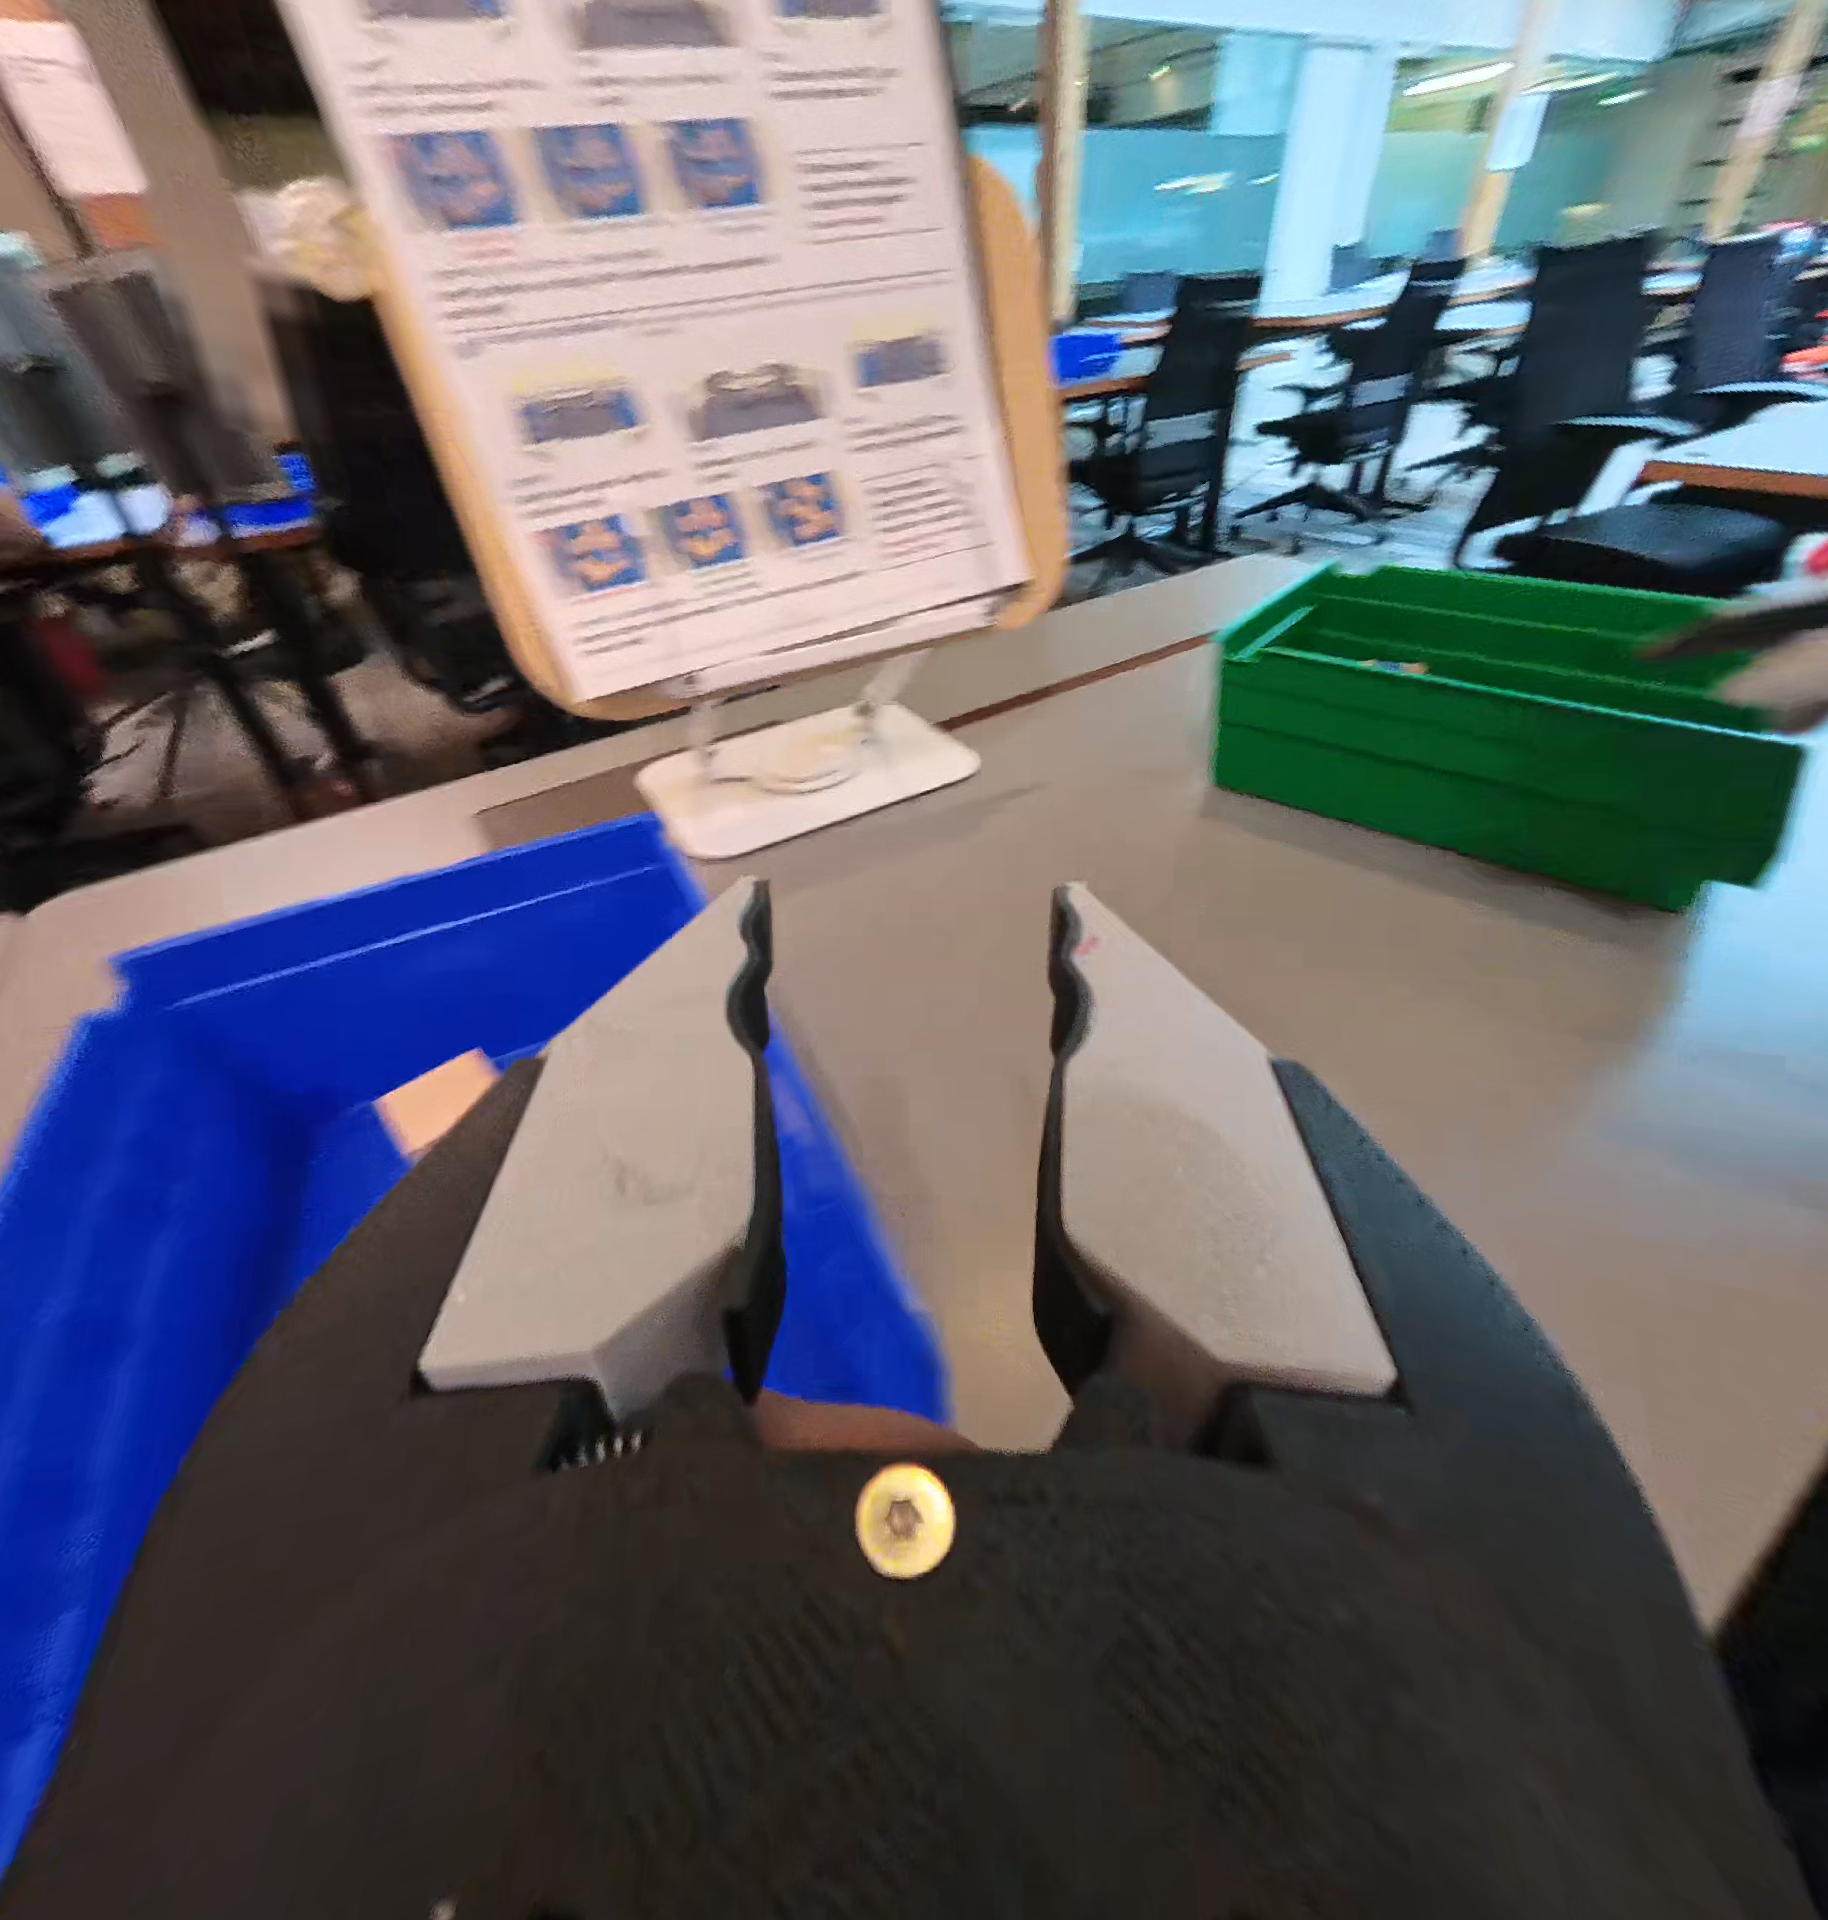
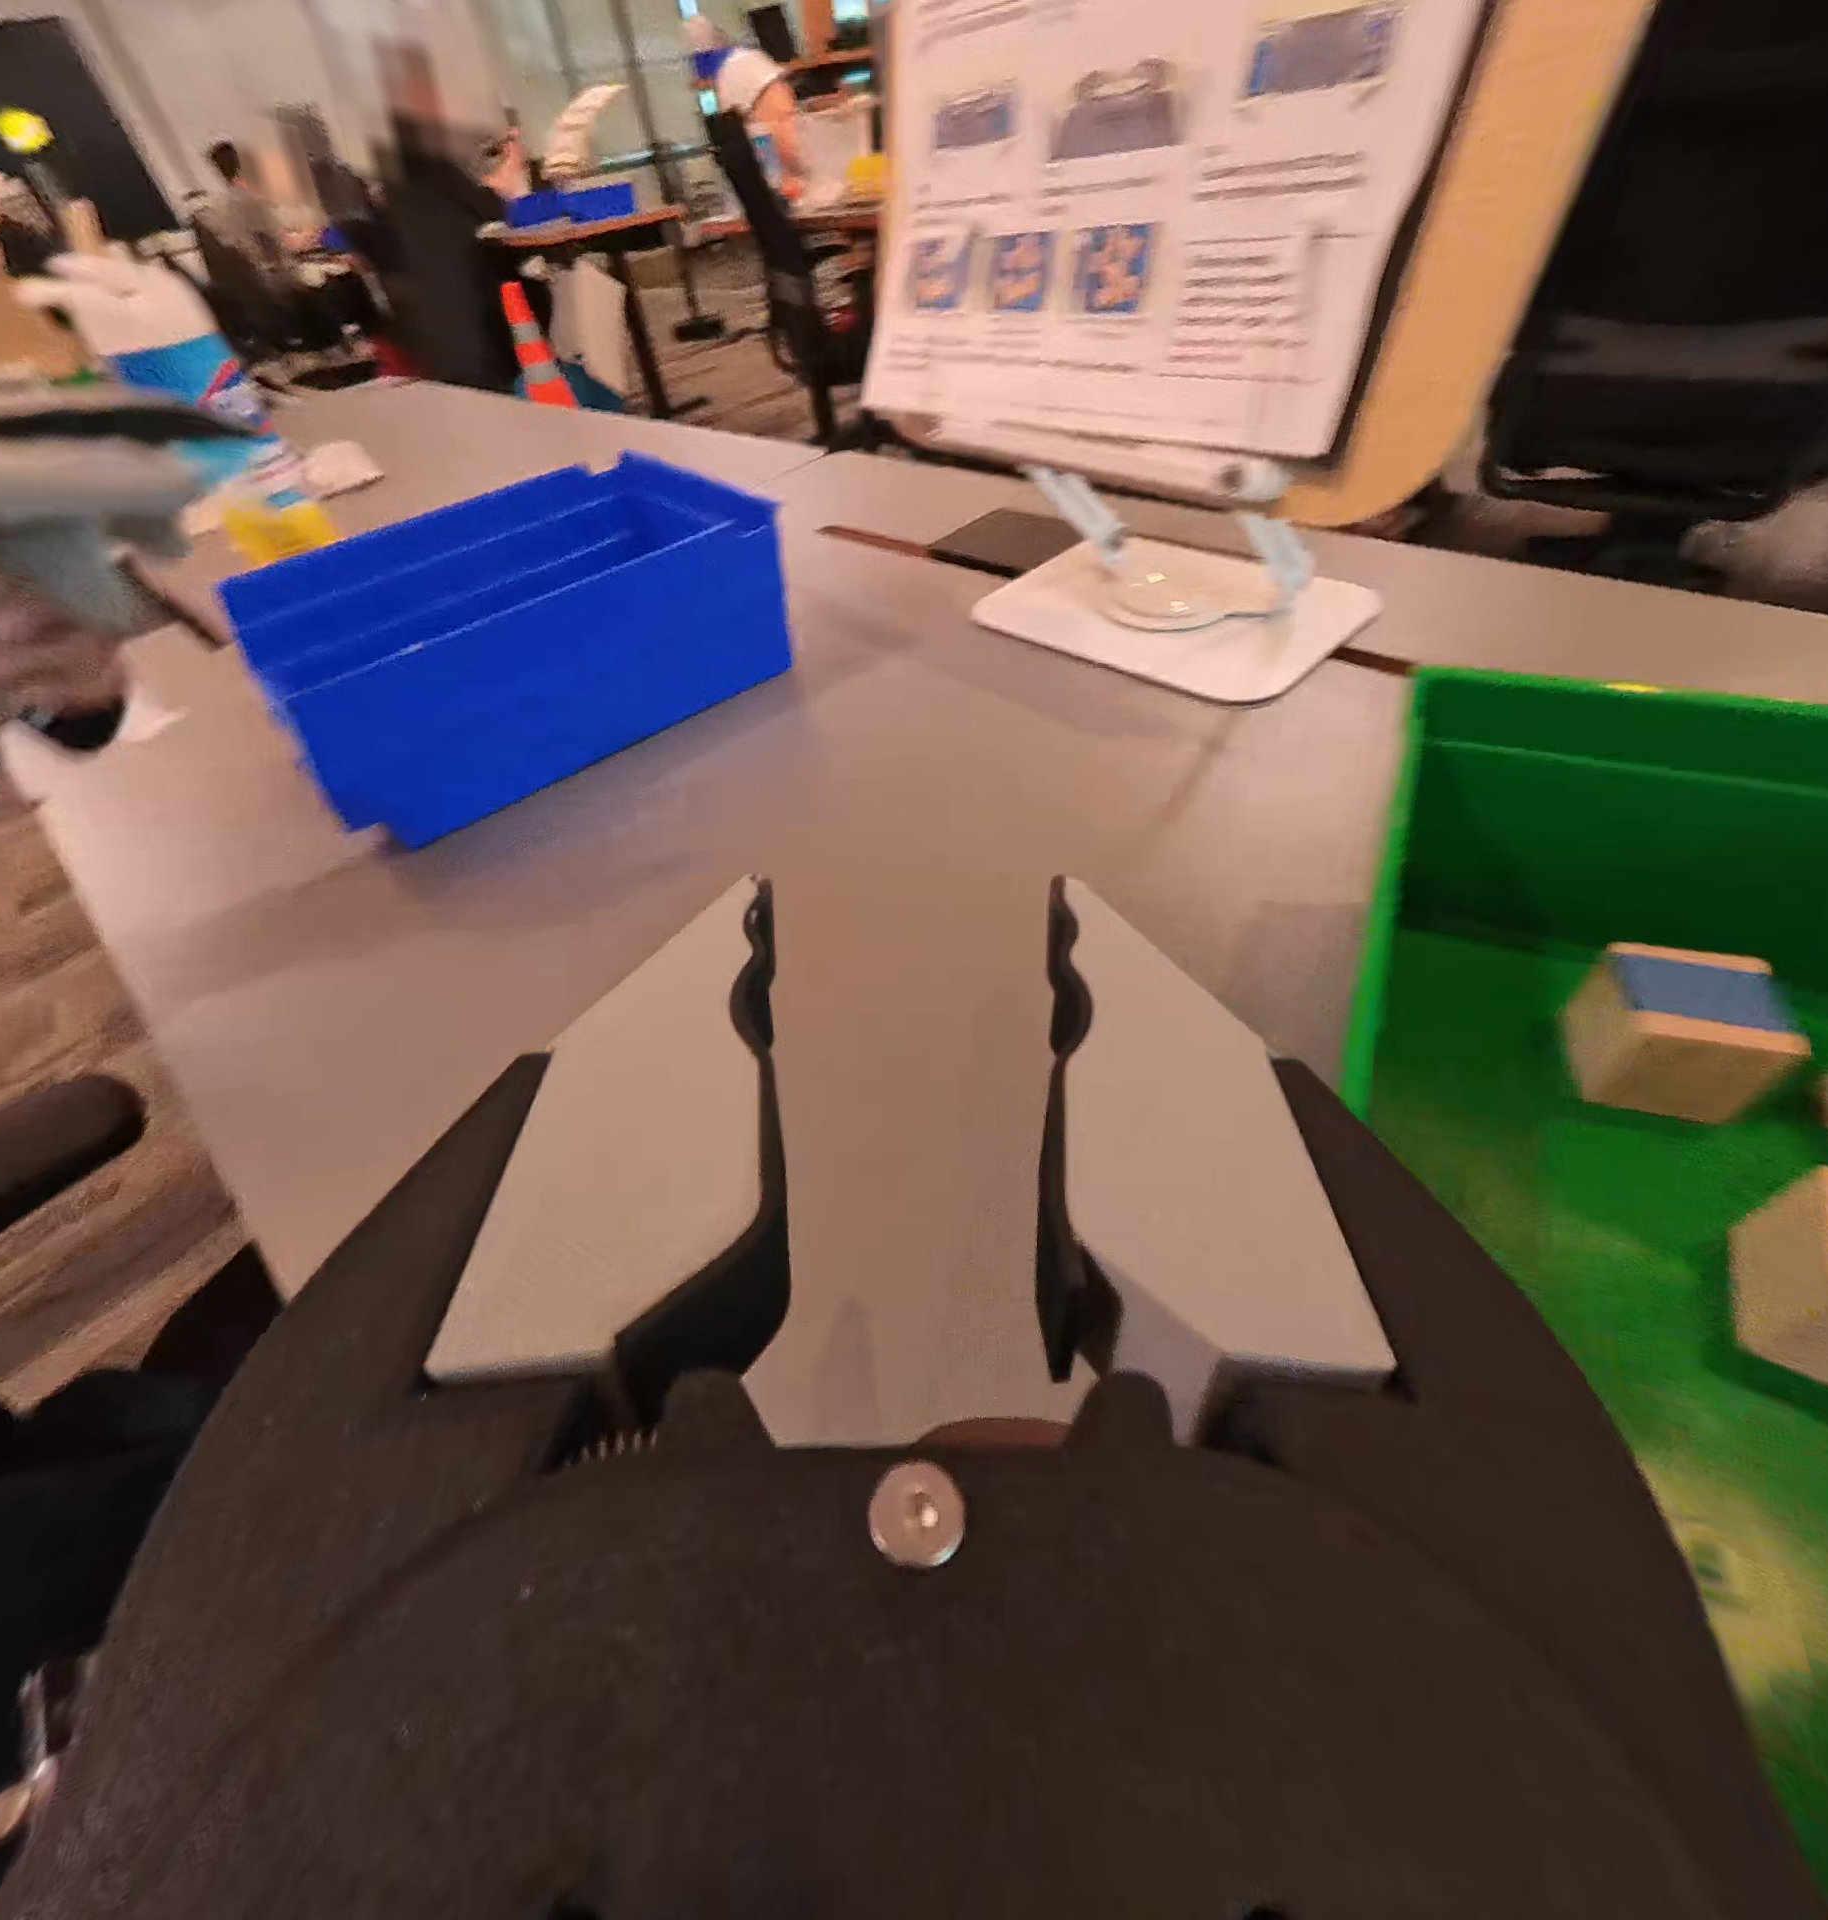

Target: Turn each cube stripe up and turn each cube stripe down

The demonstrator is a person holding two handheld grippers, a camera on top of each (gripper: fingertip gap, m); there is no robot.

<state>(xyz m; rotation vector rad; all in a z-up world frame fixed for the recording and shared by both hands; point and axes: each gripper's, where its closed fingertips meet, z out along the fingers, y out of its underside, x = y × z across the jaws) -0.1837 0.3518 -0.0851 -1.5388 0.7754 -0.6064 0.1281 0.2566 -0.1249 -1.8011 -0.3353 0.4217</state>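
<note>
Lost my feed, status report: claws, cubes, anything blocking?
Left claw open, empty, by blue bin. Right claw open, empty, beside green bin. Cubes in green bin, one stripe up. Path clear.

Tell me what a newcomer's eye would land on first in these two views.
The bright bins stand out first: a blue bin on the left of the grey table and a green bin on the right, holding wooden cubes, the farthest cube with a blue stripe on top. Between them at the back stands an instruction sheet on a white stand. Up close, the left tool and the right tool hang open and empty.
</note>
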